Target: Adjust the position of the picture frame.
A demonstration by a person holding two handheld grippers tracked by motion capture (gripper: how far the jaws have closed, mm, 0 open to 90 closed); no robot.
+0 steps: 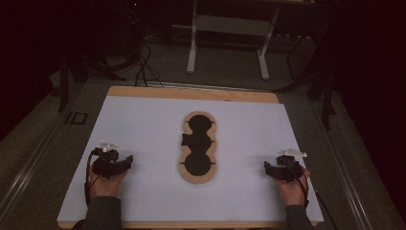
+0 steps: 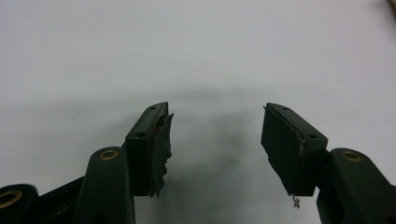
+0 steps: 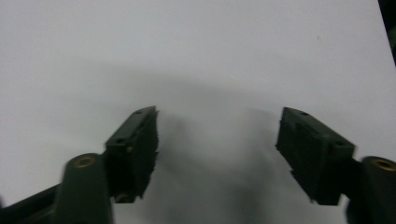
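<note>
High view: wooden board w/ black figure-8 cutout lay mid-table on the white sheet, long axis running away from me, near to far; small black piece sat at its waist, left side. My left gripper rested near the sheet's left edge, tips pointing right twd the board, well apart from it. My right gripper sat opposite, tips pointing left.

Left gripper view: my jaws spread wide, nothing btwn them, just white sheet below.

Right gripper view: jaws spread too, empty, over white sheet.
</note>
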